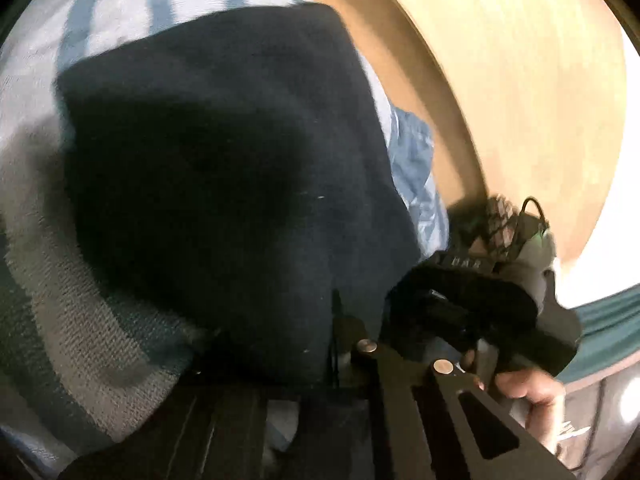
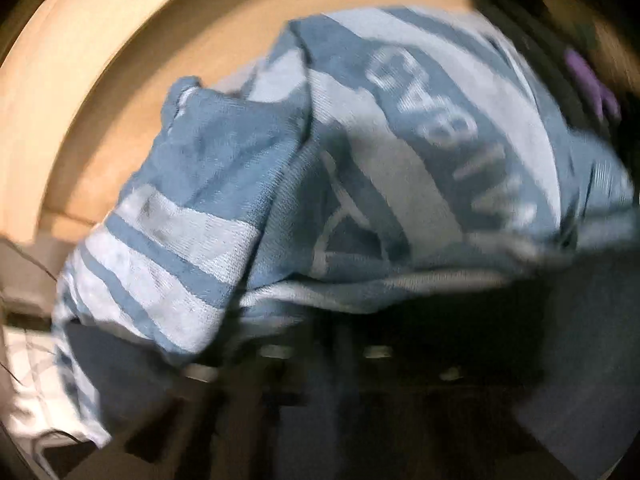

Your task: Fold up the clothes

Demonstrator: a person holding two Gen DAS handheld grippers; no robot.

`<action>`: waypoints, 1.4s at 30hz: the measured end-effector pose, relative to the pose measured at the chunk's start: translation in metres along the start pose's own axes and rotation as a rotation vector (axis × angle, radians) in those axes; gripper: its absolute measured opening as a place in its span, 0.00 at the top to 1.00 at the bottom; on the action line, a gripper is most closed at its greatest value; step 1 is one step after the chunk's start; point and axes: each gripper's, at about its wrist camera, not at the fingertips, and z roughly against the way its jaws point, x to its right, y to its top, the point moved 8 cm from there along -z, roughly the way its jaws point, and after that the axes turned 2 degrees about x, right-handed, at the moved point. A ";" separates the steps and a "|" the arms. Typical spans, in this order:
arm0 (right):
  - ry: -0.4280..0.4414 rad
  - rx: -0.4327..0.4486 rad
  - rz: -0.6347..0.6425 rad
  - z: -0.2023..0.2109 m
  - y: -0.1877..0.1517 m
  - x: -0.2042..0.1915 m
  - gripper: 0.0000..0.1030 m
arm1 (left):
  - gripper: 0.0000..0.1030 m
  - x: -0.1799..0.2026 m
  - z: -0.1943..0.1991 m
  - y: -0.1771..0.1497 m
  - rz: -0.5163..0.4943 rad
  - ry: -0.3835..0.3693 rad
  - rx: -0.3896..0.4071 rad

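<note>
Left wrist view: dark navy garment point(image 1: 224, 168) fills the centre, draped right up against the left tongs point(image 1: 336, 360), whose black frame shows at the bottom edge. The fingertips are buried under the cloth and not visible; jaws clenched, with the navy fabric bunched at them, though whether it is actually pinched cannot be told. Under the garment lies a blue-and-white striped towel point(image 1: 120, 12), spread on a tan wooden table point(image 1: 520, 80). A crumpled blue fold of the towel shows at the garment's right edge.

Right tongs point(image 1: 460, 312) appear at lower right of the same view, black body with a cable on top, a hand point(image 1: 528, 396) wrapped round the grip. They sit just beside the navy garment's right edge.

Right wrist view: heavily blurred. The striped towel point(image 2: 360, 168) with white lettering hangs bunched directly over the tongs' dark frame; fingertips hidden by cloth. Jaws clenched; the towel is gathered at them, grip itself not visible. Table point(image 2: 120, 80) behind. A purple object point(image 2: 592, 80) at upper right, unidentifiable.
</note>
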 end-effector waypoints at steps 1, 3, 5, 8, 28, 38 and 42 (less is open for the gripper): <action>0.023 -0.005 0.008 0.004 0.000 -0.005 0.96 | 0.93 -0.002 0.006 -0.001 -0.003 0.003 0.013; 0.048 0.022 0.040 0.012 0.004 -0.016 0.96 | 0.93 -0.004 0.008 0.007 -0.007 0.006 0.034; 0.054 0.065 0.075 0.020 0.011 -0.025 0.96 | 0.93 -0.008 0.009 0.012 0.000 0.004 0.047; 0.067 0.075 0.053 0.011 0.008 -0.019 0.96 | 0.93 -0.015 0.005 0.010 -0.009 0.018 0.045; 0.173 0.262 -0.459 0.127 -0.173 0.100 0.48 | 0.71 -0.037 0.045 -0.034 0.066 0.004 -0.162; 0.028 0.207 -0.497 0.149 -0.270 0.157 0.49 | 0.59 -0.025 0.041 -0.120 -0.105 0.192 -0.414; 0.030 0.188 -0.493 0.151 -0.294 0.151 0.49 | 0.62 -0.036 0.061 -0.131 -0.182 0.199 -0.378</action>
